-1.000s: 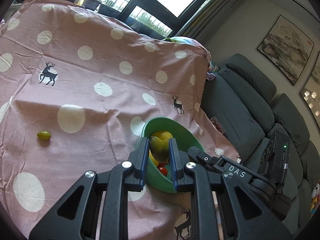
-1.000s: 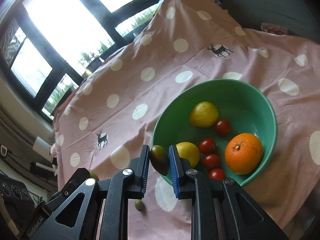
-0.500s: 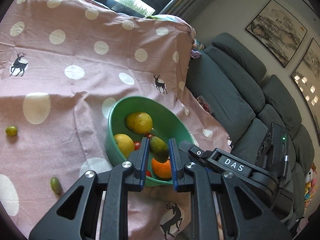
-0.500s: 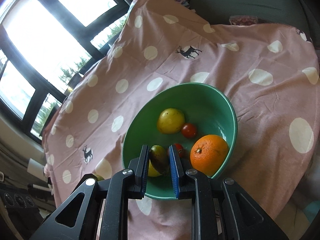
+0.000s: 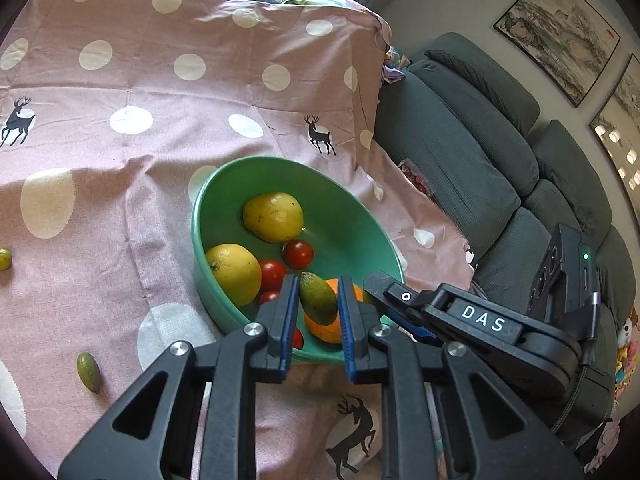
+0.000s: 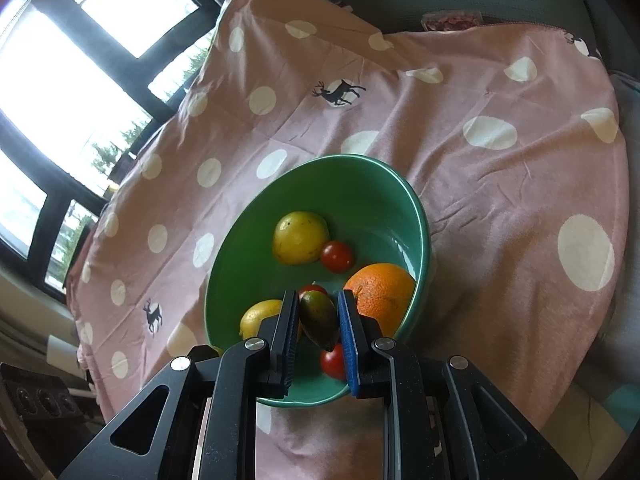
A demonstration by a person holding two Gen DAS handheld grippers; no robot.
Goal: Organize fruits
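A green bowl (image 5: pixel 208 216) (image 6: pixel 240 248) on the pink dotted cloth holds two yellow fruits (image 5: pixel 274 216), an orange (image 6: pixel 380 290) and several red tomatoes (image 5: pixel 298 253). My left gripper (image 5: pixel 318 302) is shut on a small green oval fruit (image 5: pixel 318 302) held over the bowl's near side. My right gripper (image 6: pixel 318 316) is shut on another green oval fruit (image 6: pixel 318 316), also over the bowl. The right gripper's body (image 5: pixel 480 320) shows in the left wrist view beside the bowl. Two small green fruits (image 5: pixel 89 372) (image 5: pixel 4 259) lie on the cloth to the left.
A grey sofa (image 5: pixel 480 168) stands right of the table, close to the cloth's edge. Windows (image 6: pixel 60 80) are behind the table. Framed pictures (image 5: pixel 560 32) hang on the wall.
Both grippers have moved in over the bowl with their green fruits still held. The bowl now looks nearer and more centred in both views.
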